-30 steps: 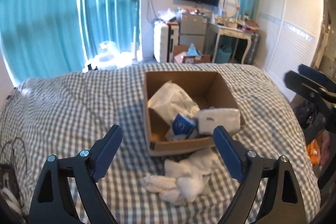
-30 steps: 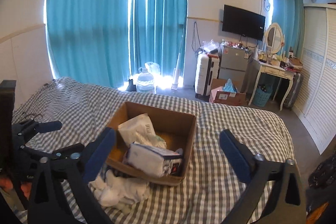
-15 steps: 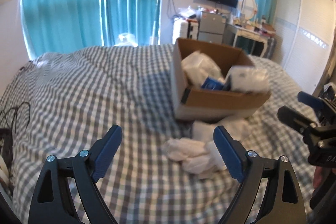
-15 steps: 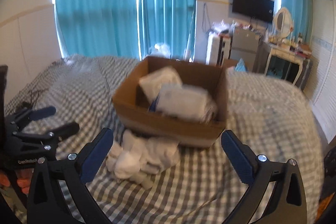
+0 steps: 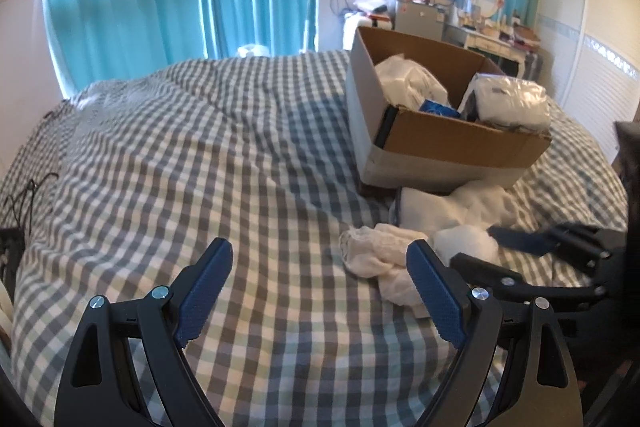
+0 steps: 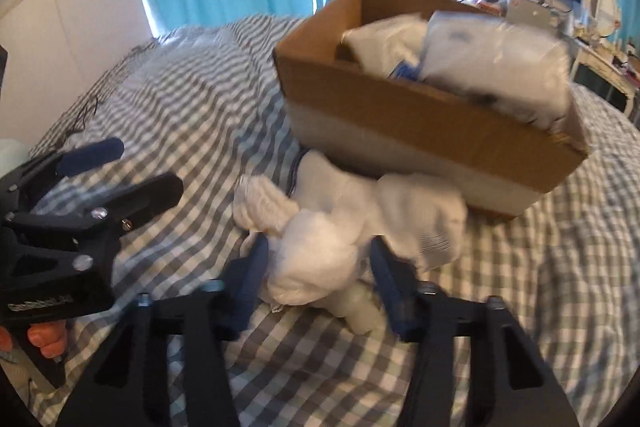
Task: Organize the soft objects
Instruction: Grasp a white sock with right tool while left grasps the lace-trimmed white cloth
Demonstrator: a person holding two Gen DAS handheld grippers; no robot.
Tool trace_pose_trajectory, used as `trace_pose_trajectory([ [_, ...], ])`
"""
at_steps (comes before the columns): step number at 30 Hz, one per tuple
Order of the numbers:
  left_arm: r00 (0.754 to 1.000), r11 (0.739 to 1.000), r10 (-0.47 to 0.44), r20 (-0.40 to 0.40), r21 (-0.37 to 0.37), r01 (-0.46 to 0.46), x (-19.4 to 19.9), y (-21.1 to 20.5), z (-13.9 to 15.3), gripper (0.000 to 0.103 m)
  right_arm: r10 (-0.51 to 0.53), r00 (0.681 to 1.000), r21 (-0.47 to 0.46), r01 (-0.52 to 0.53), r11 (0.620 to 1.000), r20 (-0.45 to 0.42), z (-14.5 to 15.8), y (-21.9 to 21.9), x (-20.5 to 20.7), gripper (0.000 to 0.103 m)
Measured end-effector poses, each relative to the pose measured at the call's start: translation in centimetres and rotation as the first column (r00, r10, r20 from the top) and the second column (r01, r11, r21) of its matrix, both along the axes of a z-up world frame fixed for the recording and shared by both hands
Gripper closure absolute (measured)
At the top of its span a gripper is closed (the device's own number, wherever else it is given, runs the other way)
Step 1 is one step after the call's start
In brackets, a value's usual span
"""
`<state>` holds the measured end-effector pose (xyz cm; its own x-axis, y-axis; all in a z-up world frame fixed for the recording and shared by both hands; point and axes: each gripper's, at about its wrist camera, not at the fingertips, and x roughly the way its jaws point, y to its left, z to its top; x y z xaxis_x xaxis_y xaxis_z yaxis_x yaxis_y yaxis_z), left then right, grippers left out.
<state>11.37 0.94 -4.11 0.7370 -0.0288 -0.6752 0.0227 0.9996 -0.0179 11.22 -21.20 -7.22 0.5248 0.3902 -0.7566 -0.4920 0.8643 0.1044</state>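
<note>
On the left, the left gripper (image 5: 318, 277) hangs over bare checked bedspread (image 5: 200, 167), jaws spread wide and empty. The pile of white socks (image 6: 344, 227) lies to its right, against the cardboard box (image 6: 420, 115). The right gripper (image 6: 316, 275) is nearer: its half-parted jaws flank one sock bundle; whether they touch it, I cannot tell.
</note>
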Motion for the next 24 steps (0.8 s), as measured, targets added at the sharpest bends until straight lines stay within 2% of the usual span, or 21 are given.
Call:
trace_pose_trajectory([
  [4, 1.000, 1.000, 0.004, -0.012, 0.012, -0.004, 0.2, -0.1, -0.4, 0.013, 0.008, 1.000, -0.006, -0.008, 1.000, 0.013, 0.2, -0.3, -0.3, 0.082],
  [8, 1.000, 1.000, -0.014, -0.020, 0.001, 0.014, 0.3, -0.5, -0.8, 0.013, -0.023, 0.998, 0.041, 0.021, 0.999, 0.055, 2.2, -2.4, -1.2, 0.082],
  [13, 0.996, 0.997, -0.080, -0.045, 0.018, 0.080, 0.6, -2.4, -1.9, 0.015, -0.091, 0.990, 0.028, 0.088, 0.996, 0.112, 4.0, -4.6, -1.7, 0.082],
  [16, 0.994, 0.996, -0.086, -0.065, 0.020, 0.087, 1.3, -3.3, -2.9, 0.015, -0.110, 0.984, 0.004, 0.110, 0.994, 0.141, 4.5, -5.0, -1.8, 0.082],
  [19, 0.990, 0.994, -0.105, -0.095, 0.009, 0.106, 2.3, -4.1, -3.9, 0.028, -0.098, 0.983, -0.040, 0.106, 0.994, 0.155, 4.2, -4.4, -1.9, 0.082],
  [21, 0.986, 0.993, -0.117, -0.115, 0.017, 0.120, 3.0, -4.5, -4.6, 0.031, -0.095, 0.984, -0.057, 0.104, 0.993, 0.149, 3.8, -4.1, -1.7, 0.082],
  [24, 0.978, 0.989, -0.142, -0.151, 0.012, 0.146, 3.7, -5.1, -5.5, 0.043, -0.101, 0.985, -0.060, 0.110, 0.992, 0.139, 3.6, -4.2, -1.5, 0.082],
])
